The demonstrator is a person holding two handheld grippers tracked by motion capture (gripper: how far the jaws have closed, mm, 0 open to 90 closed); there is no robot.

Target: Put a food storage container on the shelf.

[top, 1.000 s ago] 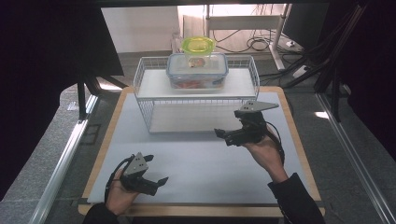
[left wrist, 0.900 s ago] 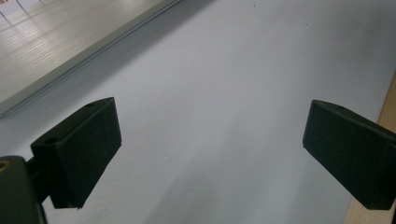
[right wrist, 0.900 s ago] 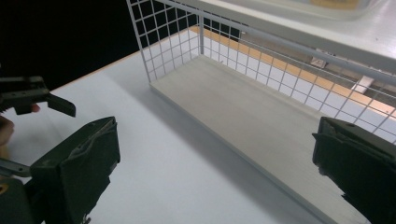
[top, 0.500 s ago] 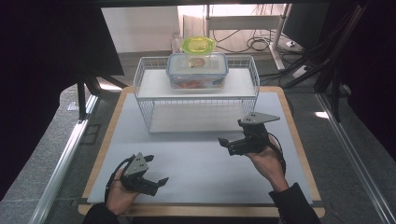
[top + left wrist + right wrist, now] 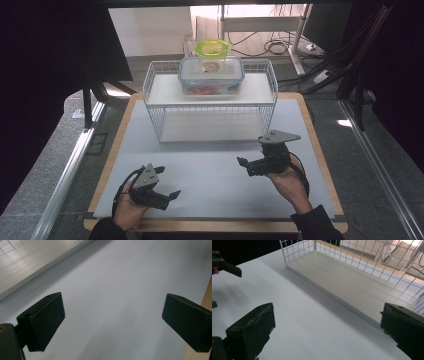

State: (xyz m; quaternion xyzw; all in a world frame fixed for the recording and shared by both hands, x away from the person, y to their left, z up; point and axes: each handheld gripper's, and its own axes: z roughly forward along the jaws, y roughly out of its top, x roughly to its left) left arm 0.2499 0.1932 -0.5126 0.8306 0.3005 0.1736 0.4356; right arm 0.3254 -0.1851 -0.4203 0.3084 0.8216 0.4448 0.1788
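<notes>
Wire rack beyond both open tongs; right tongs nearer

The left tool is lying low in the person's left hand, its jaws spreading wide and gripping nothing, pointing toward the right tool's side. The right tool is sitting well apart from it, farther forward, in the right hand, jaws gaping just as wide and pointing back toward the left tool. Both forearms are reaching in behind the tools, the right one wearing a dark sleeve.
</notes>
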